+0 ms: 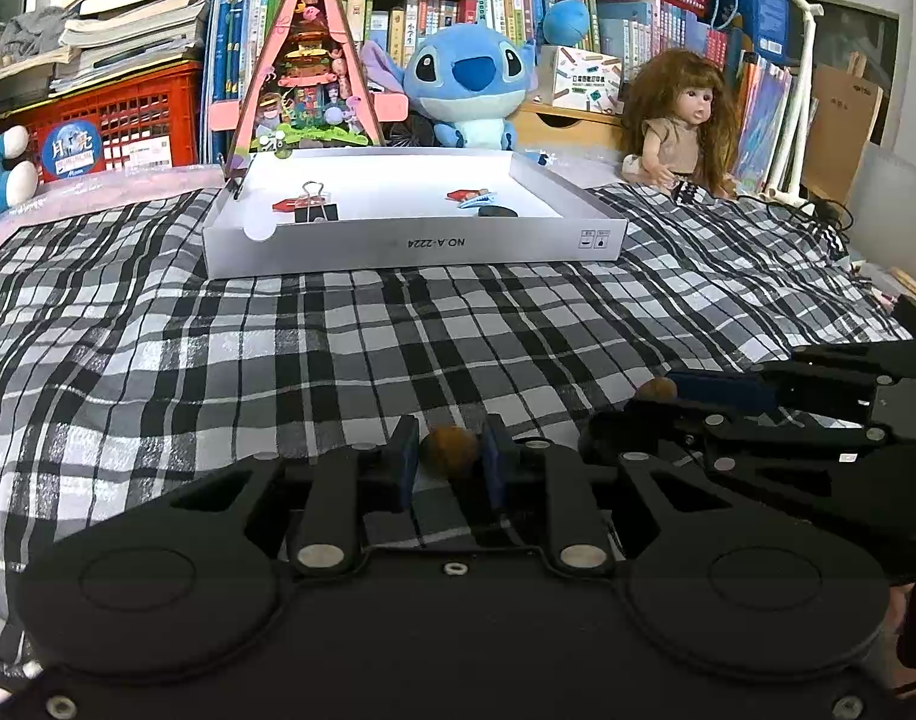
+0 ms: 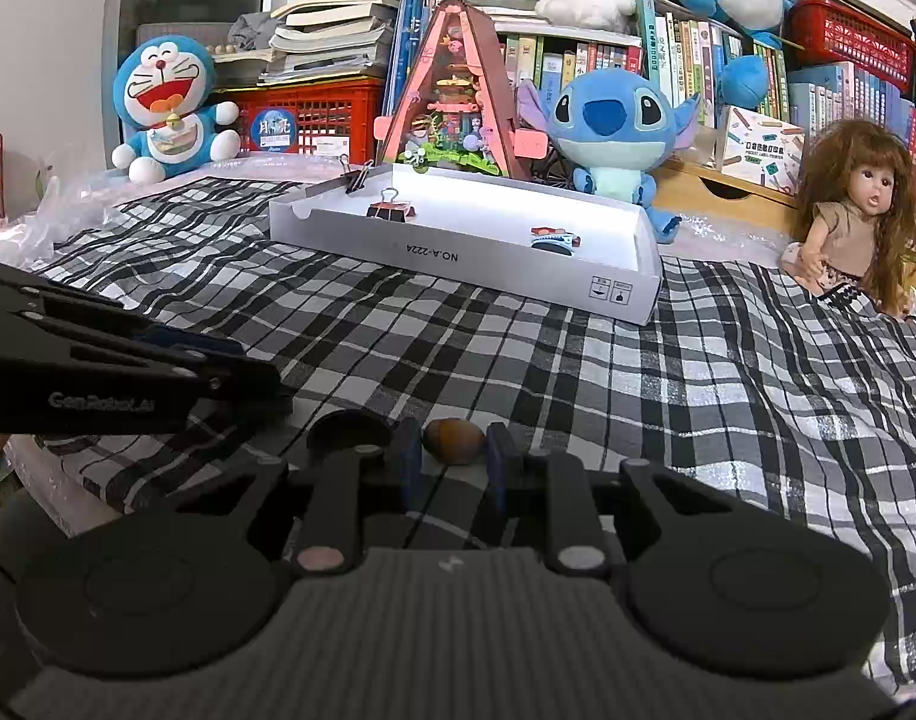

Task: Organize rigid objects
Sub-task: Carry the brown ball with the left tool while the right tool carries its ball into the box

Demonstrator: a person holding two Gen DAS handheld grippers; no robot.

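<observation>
Two hand-held grippers: left [image 1: 450, 456] clamps brown nut [image 1: 450, 447] | right [image 2: 453, 450] clamps second nut [image 2: 453, 441] | both low over bed [image 1: 278, 348], likely bound for tray [image 1: 410, 246] holding clips [image 1: 315, 207].

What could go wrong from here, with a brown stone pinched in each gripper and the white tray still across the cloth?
1. The left gripper and right gripper each pinch a small rounded brown stone near the pad tips; either might squirt out.
2. The grippers sit close together and could collide on the way.
3. The white tray already holds binder clips; a dropped stone could knock them.
</observation>
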